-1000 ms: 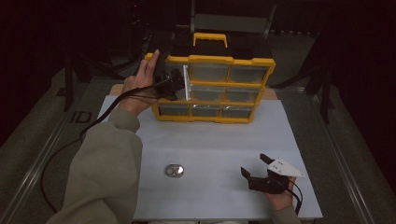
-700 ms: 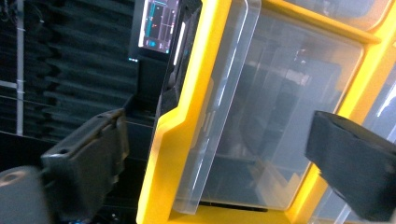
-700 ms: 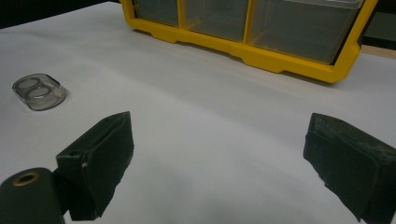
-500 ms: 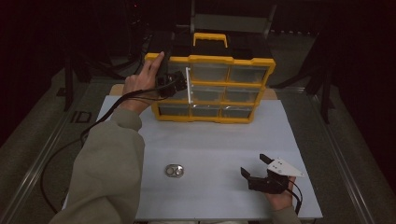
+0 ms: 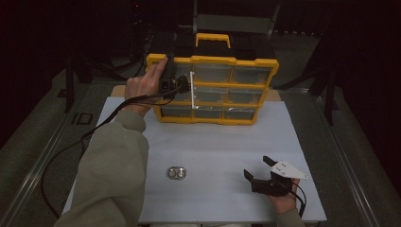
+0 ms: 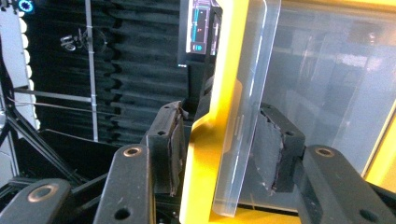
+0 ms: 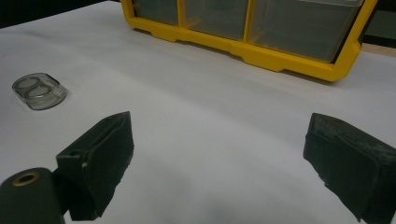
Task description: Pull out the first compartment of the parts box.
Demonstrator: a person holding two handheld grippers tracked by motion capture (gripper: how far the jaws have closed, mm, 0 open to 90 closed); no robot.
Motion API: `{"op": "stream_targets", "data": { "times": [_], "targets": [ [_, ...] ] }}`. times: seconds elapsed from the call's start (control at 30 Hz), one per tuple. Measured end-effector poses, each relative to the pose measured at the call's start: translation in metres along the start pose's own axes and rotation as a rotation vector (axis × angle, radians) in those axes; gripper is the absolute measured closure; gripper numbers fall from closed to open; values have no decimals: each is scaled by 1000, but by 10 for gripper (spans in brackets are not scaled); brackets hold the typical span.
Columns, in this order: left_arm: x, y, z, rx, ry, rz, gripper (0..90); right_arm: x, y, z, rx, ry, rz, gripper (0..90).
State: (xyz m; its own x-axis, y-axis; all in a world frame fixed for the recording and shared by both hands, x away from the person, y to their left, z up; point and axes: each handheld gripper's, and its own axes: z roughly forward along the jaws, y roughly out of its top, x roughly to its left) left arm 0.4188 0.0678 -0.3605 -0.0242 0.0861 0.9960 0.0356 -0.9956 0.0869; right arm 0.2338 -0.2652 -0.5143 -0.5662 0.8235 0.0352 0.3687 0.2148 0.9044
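Nowhere legible lettering on organizer (image 5: 213,90)

organizer frame (image 5: 211,60): yellow, the same yellow along its bottom rail
organizer handle (image 5: 213,36): yellow, over a black top
drawers (image 5: 210,95): clear, colourless plastic with a greyish cast
open drawer front (image 6: 247,102): transparent, edged by yellow in the left gripper view
desk (image 5: 213,146): plain white sheet, no pattern
strip at the desk's far edge (image 5: 272,95): light wood brown
small case (image 5: 177,173): clear, grey-tinted, two pale rings inside
left gripper (image 6: 219,154): black pads, dark jaws
right gripper (image 5: 256,173): black, with a light grey plate
sleeve (image 5: 111,179): plain khaki-olive
cable (image 5: 71,151): black
surroundings: near black
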Motion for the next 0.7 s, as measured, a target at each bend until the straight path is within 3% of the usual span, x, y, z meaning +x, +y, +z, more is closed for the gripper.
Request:
{"op": "stream_targets", "data": {
  "times": [0.2,0.23,0.33,0.7],
  "targets": [
    [-3,0,-1,-5,17,13,603,0,0,0,0,-1,-3,83],
    [-7,0,-2,-5,45,28,615,0,0,0,0,-2,-2,83],
    [-10,0,-2,3,69,34,622,0,0,0,-1,-4,-2,83],
    [-15,-1,-14,-7,94,35,673,-1,0,-1,-3,-4,-6,83]
  ]
}}
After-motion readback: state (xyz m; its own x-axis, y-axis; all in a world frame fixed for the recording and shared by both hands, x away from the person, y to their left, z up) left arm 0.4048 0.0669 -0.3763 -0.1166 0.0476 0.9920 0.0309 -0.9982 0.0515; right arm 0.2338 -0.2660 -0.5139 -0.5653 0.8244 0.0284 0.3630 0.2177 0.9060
